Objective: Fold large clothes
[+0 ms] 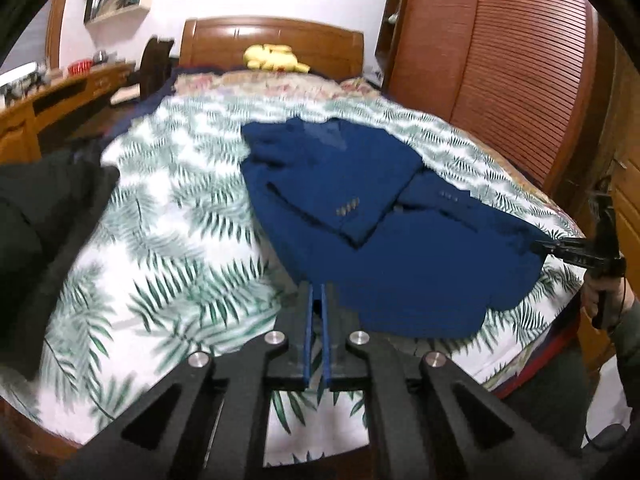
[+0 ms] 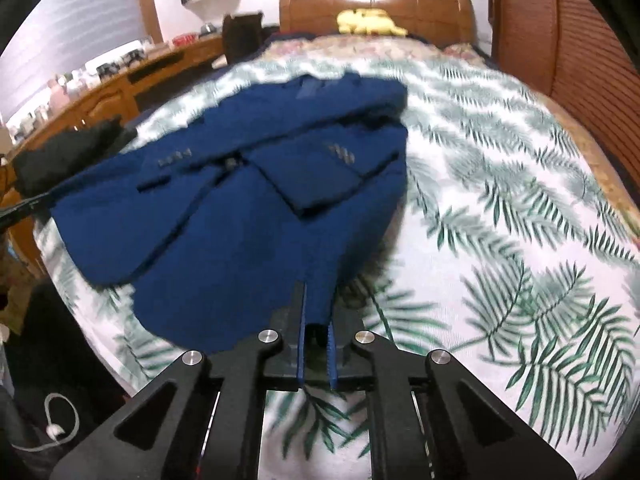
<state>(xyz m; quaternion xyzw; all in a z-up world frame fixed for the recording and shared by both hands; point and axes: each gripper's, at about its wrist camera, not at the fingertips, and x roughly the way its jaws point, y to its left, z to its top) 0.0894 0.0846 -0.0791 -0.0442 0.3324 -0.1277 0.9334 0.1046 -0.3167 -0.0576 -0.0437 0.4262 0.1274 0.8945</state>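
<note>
Right now your left gripper has its two blue-edged jaws pinched nearly together on the near hem of the blue jacket, at about six o'clock in the left wrist view. Your right gripper is clamped the same way on the hem's other near corner, with a fold of blue cloth plainly standing between its jaws. In the left view that right gripper also shows at three o'clock, biting the jacket's edge, with your hand on its handle.

The jacket lies on the palm-leaf bedspread, sleeves crossed over its front, collar toward twelve o'clock and the wooden headboard. A yellow plush toy sits against that headboard. A dark garment lies at nine o'clock in the left view.
</note>
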